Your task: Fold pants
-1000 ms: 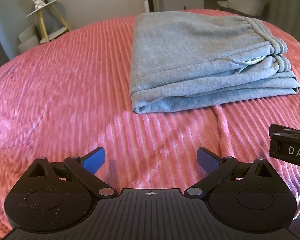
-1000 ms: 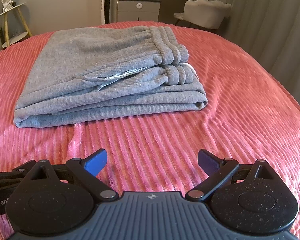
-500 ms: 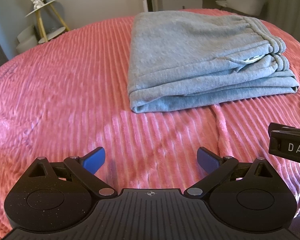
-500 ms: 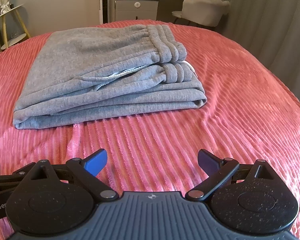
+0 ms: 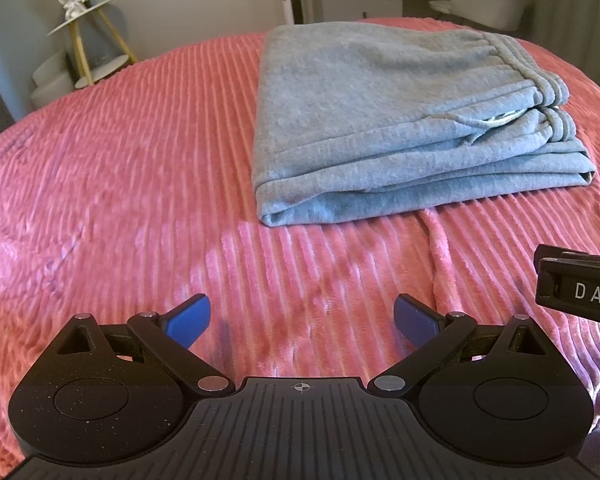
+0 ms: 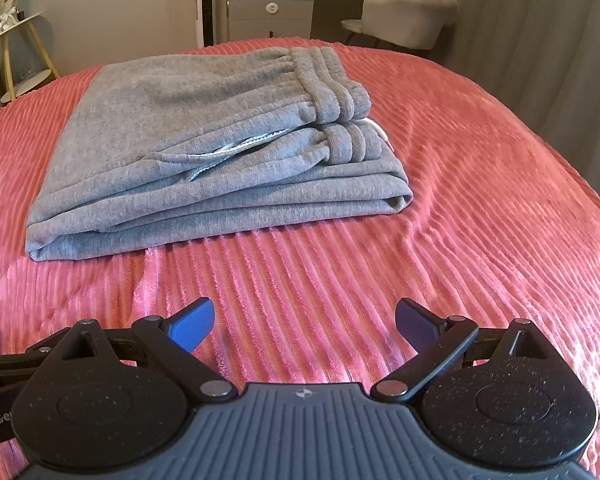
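Grey sweatpants (image 5: 400, 120) lie folded in a flat stack on the pink ribbed bedspread (image 5: 120, 160), waistband at the right end. They also show in the right wrist view (image 6: 204, 148). My left gripper (image 5: 302, 318) is open and empty, held over the bedspread short of the pants' near left corner. My right gripper (image 6: 304, 322) is open and empty, short of the pants' near edge. Part of the right gripper's body (image 5: 580, 292) shows at the right edge of the left wrist view.
A round side table with gold legs (image 5: 84, 40) stands beyond the bed at the far left. A grey cabinet (image 6: 270, 14) and a pale upholstered chair (image 6: 404, 16) stand behind the bed. A grey curtain (image 6: 560, 40) hangs at the right.
Both grippers have drawn back slightly from the folded pants and stayed open. The pants have not moved.
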### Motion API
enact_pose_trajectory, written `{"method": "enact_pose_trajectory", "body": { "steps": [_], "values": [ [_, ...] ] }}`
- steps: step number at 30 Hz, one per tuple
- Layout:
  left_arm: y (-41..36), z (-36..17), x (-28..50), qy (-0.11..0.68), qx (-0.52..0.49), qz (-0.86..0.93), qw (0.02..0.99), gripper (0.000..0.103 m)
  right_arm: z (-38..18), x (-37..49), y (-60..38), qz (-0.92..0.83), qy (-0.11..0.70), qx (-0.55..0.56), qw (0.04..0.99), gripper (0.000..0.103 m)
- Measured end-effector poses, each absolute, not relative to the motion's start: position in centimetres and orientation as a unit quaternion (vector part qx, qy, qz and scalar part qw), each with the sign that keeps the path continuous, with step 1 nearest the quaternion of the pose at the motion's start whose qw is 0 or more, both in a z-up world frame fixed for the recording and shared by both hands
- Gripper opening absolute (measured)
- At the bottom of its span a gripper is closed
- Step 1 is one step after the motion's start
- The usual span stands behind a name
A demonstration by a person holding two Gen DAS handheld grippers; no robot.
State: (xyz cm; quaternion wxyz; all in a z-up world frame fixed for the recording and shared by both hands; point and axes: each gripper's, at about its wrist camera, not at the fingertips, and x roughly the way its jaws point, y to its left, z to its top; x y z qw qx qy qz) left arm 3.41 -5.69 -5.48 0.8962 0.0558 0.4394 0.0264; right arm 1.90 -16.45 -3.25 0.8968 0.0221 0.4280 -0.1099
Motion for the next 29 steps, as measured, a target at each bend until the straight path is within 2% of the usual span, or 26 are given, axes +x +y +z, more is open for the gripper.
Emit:
{"method": "enact_pose_trajectory", "body": {
  "steps": [29],
  "values": [
    [-5.80,-5.30,3.09,0.431,0.069,0.022,0.900,0.101,-3.25,1.95,-16.58,-0.109,0.429,0.024,0.896,0.097]
  ]
}}
